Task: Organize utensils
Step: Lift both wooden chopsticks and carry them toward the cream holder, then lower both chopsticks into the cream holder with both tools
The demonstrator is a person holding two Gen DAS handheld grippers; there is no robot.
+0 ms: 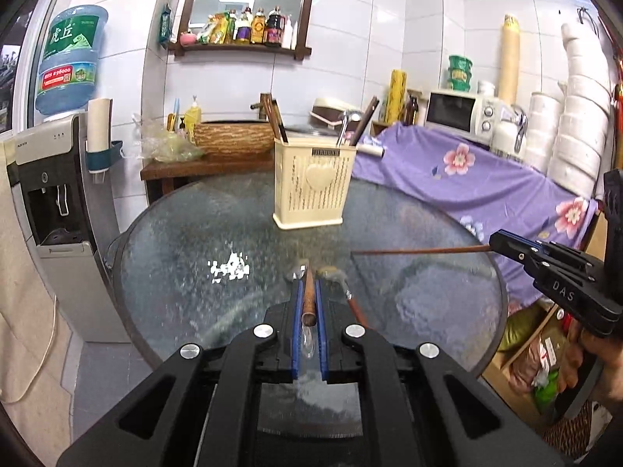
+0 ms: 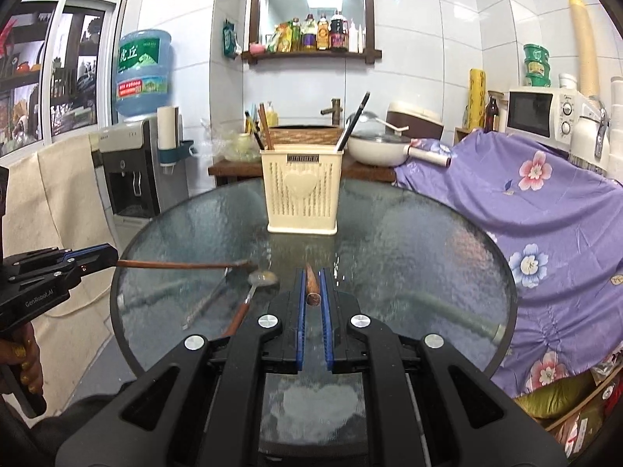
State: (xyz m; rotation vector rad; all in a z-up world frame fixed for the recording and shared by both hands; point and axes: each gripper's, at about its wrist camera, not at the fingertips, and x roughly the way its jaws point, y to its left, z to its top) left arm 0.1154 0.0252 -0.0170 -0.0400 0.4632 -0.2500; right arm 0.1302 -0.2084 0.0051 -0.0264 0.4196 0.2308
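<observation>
Left gripper point(image 1: 309, 292) clenched on a wooden-handled utensil point(image 1: 308, 295); right gripper point(image 2: 313, 284) grasping a brown stick point(image 2: 312, 286) (both above the glass table point(image 2: 428, 233)), cream holder point(image 2: 301, 190) beyond.

Bkgd only: water dispenser point(image 2: 130, 171) at left w/ blue bottle point(image 2: 143, 72) on top. Paper cup holder point(image 2: 171, 144) on its side. Wall shelf point(image 2: 311, 51) w/ dark wood frame, row of sauce bottles point(image 2: 317, 35). White microwave point(image 2: 543, 114) at right, behind purple floral cloth point(image 2: 525, 194). White lidded pan point(image 2: 379, 148) on wooden side table point(image 2: 229, 166), next to woven basket point(image 2: 301, 134). Stacked green cups point(image 2: 536, 64) above microwave. White tiled wall point(image 2: 420, 39). Beige cloth point(image 2: 50, 179) hanging far left.
</observation>
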